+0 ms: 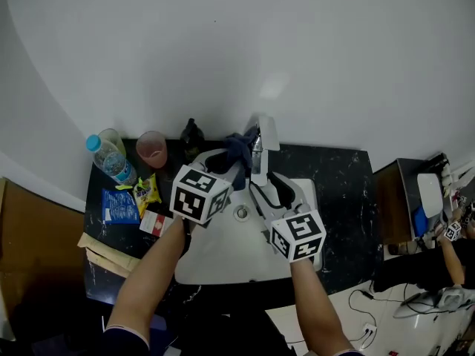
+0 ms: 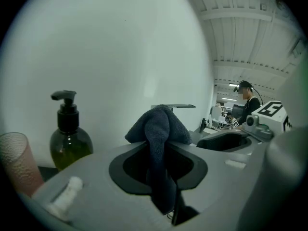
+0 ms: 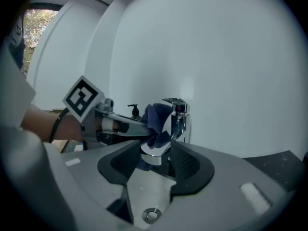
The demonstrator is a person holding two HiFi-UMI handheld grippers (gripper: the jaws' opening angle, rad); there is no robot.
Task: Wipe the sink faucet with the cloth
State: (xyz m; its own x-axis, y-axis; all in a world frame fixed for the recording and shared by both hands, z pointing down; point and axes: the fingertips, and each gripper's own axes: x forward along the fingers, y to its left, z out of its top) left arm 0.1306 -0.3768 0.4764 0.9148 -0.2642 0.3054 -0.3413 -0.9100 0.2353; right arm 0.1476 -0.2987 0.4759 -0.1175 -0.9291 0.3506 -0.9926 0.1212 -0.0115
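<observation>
**Cloth at the faucet, wipe about to begin**

The dark blue terry cloth [image 2: 161, 129] is clamped in my left fingers [image 2: 137, 170], held up at the left side of the chrome sink faucet [image 3: 177, 117]. My right fingers [image 3: 185, 165] stand wide apart and empty in front of the faucet's spout, over the white sink [image 1: 223, 262]. I judge the wipe is just starting: next I press the cloth on and rub along the faucet. Whether the cloth touches metal I cannot tell. It hides most of the faucet in my left gripper view.

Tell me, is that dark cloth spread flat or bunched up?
Bunched up: the cloth rises in crumpled folds, pinched in the jaws of the left gripper, by the faucet.
</observation>
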